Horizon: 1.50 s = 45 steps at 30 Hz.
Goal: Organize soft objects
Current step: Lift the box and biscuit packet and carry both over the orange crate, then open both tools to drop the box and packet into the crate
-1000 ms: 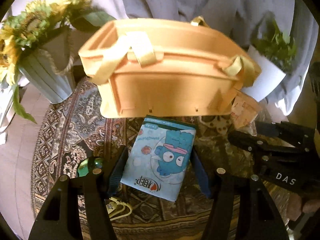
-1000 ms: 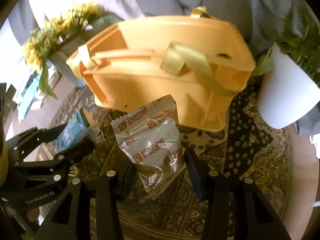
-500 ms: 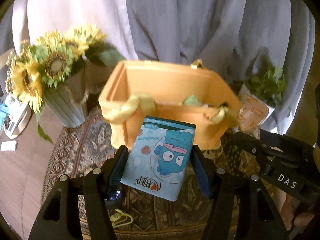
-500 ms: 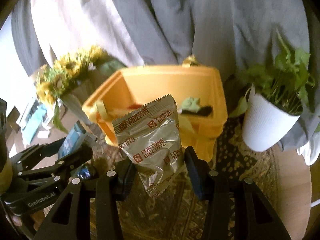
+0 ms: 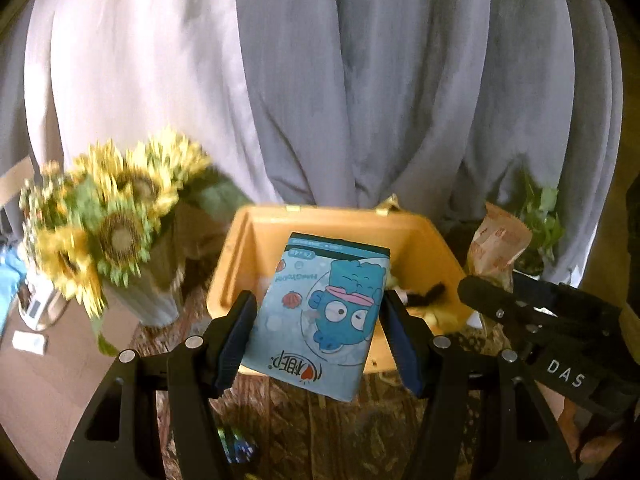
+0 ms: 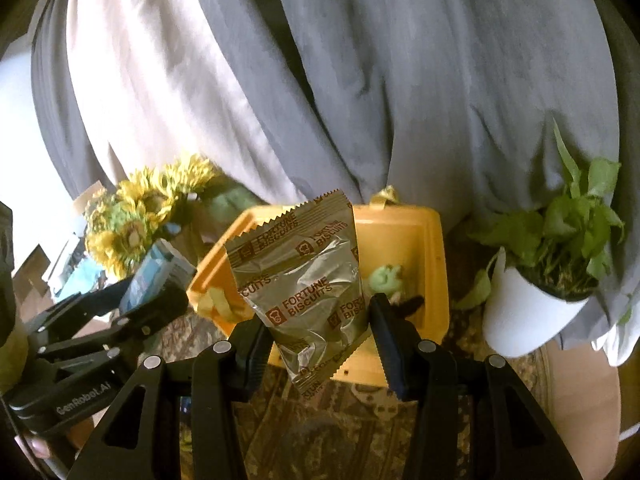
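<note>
My left gripper (image 5: 316,320) is shut on a blue tissue pack (image 5: 320,312) with a cartoon fish, held in the air in front of the open yellow basket (image 5: 248,256). My right gripper (image 6: 316,320) is shut on a silver Fortune Biscuits packet (image 6: 304,280), held above the near side of the same basket (image 6: 436,248). A green soft toy (image 6: 386,276) and a dark item lie inside the basket. The right gripper (image 5: 532,316) with its packet shows at the right of the left wrist view; the left gripper (image 6: 132,304) shows at the left of the right wrist view.
A sunflower bouquet in a ribbed vase (image 5: 112,240) stands left of the basket. A white pot with a green plant (image 6: 532,304) stands to its right. Grey and white curtains (image 5: 360,80) hang behind. A patterned cloth (image 6: 320,420) covers the round table.
Both grippers rose with their packs. The basket, seen from the side before, now lies lower in view with its inside showing.
</note>
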{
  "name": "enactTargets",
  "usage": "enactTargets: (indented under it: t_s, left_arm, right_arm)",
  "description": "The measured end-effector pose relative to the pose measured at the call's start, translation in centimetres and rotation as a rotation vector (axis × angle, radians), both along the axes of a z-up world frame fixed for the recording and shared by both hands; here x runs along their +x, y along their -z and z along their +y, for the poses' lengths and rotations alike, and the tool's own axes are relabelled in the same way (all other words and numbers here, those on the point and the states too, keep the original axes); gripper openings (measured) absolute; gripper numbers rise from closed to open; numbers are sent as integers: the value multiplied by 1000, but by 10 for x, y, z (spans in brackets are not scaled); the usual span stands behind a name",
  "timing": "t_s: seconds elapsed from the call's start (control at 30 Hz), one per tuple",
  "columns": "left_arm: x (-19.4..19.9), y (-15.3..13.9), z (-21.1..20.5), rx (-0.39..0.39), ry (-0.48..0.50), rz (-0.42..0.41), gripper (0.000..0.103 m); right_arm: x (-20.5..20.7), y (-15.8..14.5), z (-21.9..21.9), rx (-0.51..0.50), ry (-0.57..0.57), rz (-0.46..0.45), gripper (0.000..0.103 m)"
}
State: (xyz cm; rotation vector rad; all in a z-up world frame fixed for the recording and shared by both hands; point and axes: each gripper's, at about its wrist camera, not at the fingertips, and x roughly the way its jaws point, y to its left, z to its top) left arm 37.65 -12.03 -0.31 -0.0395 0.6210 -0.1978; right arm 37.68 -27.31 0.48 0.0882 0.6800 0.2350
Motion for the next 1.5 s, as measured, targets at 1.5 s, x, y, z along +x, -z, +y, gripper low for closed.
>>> enactTargets:
  t_s: [1.5]
  left_arm:
    - [34,-5,17,93,-105,65,74]
  right_arm:
    - [60,8,3,-50,35,28,74]
